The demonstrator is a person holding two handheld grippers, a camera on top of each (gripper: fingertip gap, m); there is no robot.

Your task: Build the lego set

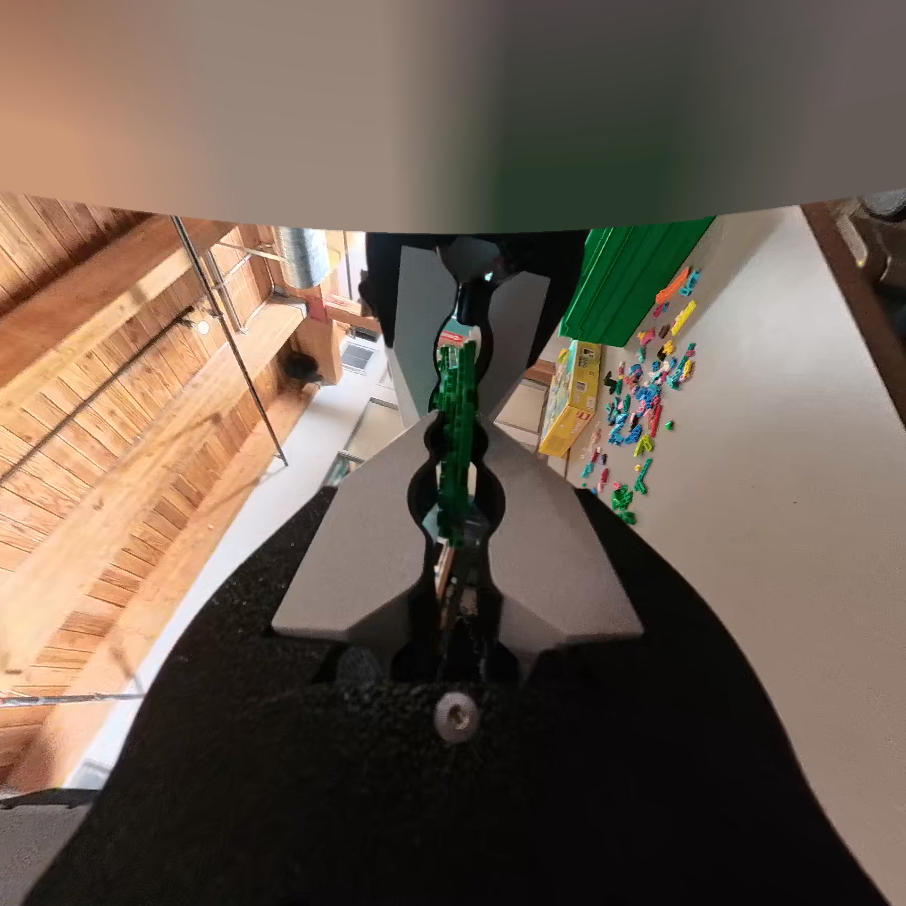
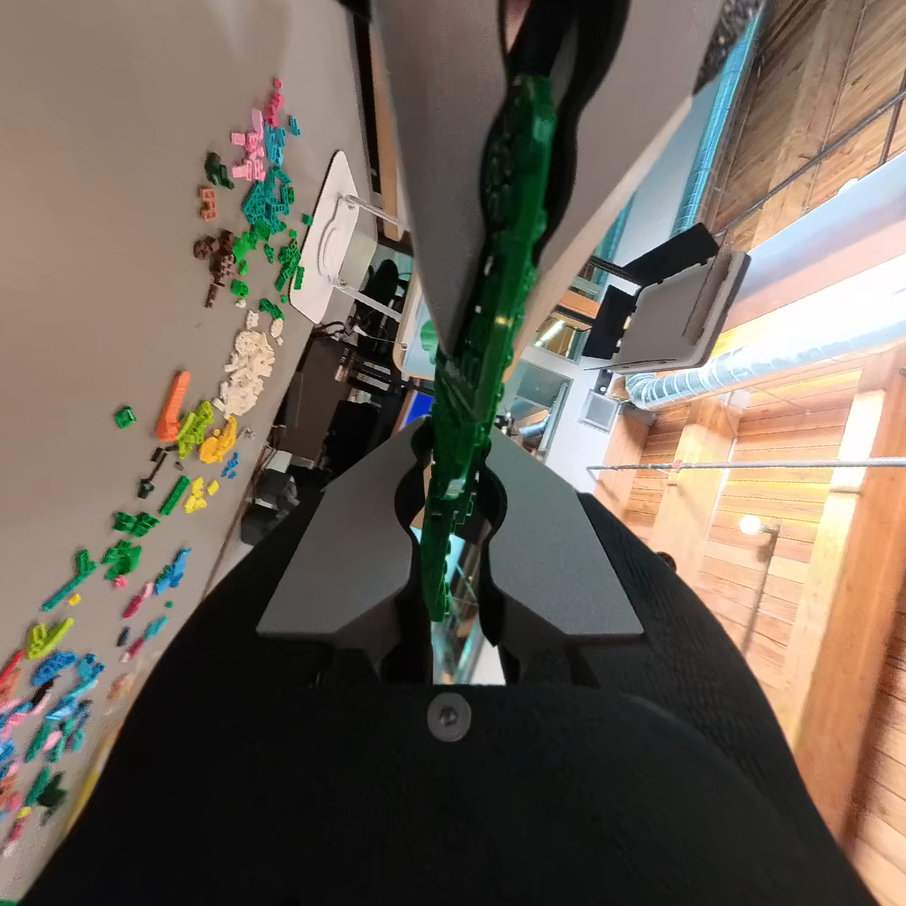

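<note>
I operate two grippers, and both clamp one green studded plate edge-on, held in the air away from the table (image 1: 735, 490). The left gripper (image 1: 456, 431) has its fingers closed on the near end of the green plate (image 1: 456, 392); the right gripper (image 2: 458, 441) is closed on the same plate (image 2: 490, 343), and each view shows the opposite gripper gripping the far end. Risk one, in my judgement: the plate is thin and built of joined pieces, so any twist or pull between the two grippers could bend it or split it at a seam. Risk two: the pads bear on studded faces within scalloped recesses, so the contact looks narrow and the plate could pivot or slip if one gripper eases off. Risk three: both views are blurred and tilted, which suggests motion, and a jolt could shake pieces loose onto the table. Count: two grippers; one held plate; one yellow box (image 1: 573, 392) lying on the table; one stack of large green baseplates (image 1: 632, 284), number in the stack not countable; one white tablet-like stand (image 2: 333, 245) at the table edge; loose bricks (image 2: 255, 206) in many colours, sorted in rough clusters, too numerous and blurred to count.
</note>
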